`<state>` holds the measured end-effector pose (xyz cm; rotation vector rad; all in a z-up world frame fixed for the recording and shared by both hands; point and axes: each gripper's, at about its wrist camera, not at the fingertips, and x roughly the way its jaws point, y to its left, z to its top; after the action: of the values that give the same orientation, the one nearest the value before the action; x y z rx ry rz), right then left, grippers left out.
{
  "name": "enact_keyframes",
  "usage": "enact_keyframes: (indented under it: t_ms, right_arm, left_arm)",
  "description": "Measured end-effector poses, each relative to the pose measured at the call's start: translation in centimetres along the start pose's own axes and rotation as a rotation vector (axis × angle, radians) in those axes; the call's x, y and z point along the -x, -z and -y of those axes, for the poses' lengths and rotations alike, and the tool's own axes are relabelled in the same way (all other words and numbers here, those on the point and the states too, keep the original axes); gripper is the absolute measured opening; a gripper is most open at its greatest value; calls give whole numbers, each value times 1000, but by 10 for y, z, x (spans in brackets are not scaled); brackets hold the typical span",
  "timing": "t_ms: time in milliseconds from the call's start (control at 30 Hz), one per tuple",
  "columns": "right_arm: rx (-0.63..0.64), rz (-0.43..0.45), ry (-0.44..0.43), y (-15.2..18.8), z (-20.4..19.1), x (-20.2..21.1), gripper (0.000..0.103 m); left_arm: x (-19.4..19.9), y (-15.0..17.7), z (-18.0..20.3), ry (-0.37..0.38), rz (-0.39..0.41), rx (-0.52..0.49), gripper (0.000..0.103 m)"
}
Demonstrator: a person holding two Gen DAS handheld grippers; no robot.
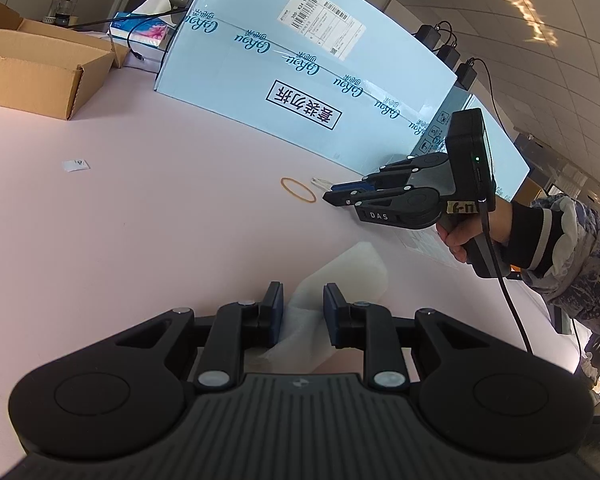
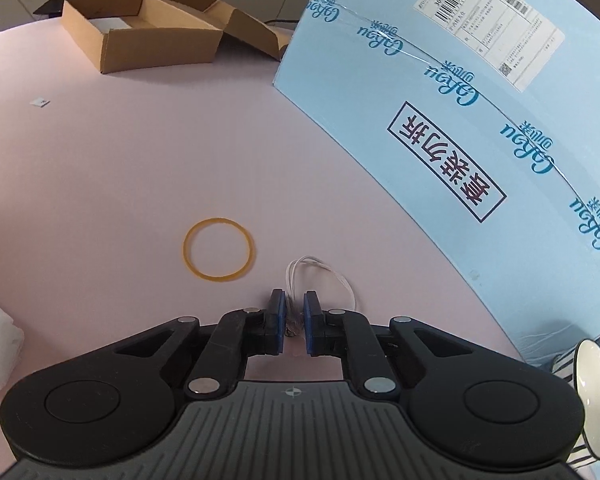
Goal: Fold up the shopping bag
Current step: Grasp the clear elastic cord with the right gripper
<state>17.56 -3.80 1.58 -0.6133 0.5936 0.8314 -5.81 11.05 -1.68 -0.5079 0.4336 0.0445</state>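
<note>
Your left gripper holds the folded white shopping bag between its 2 blue pads; the jaws stand partly closed on the bag, which rests on the pink worktop. In the right wrist view, an edge of the same bag shows at the far left.

Your right gripper points down at the worktop with its jaws almost together, a narrow gap between the pads. A loop of thin white wire tie lies just ahead of the fingertips, its twisted end in the gap between the jaws; whether the pads grip it cannot be told. A tan rubber band lies just left of it. A large light-blue carton stands to the right, and an open cardboard box sits at the far edge.
</note>
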Motion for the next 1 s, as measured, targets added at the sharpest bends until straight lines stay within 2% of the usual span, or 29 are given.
enact_keyframes:
  t_ms: [233,333,400,567,700,833,1000]
  right_arm:
    - [-311,96,-153,15,24,57,6]
    - [-450,103,-280,29,25,88,6]
    - [-562,103,-395,43,19,108,6]
    - [-856,68,-602,71,9,104,7]
    - [-985,23,-676,78,2,83,7]
    - [-1059,6,-690,81,2,70,9]
    - [-1058,13,-729,71,-6,68,9]
  left_arm:
    - [0,0,0,-4,0,-5,20]
    - [0,0,1,-6,0,-9,20]
    - [0,0,1,-7,0,-10,20]
    - [0,-1,1,-7,0,-11,20]
    - [1,-1,3,-13,2,-21,20]
    - [1,0,4,-16,3,-26,20]
    - [1,0,2,-12,2,-19,20]
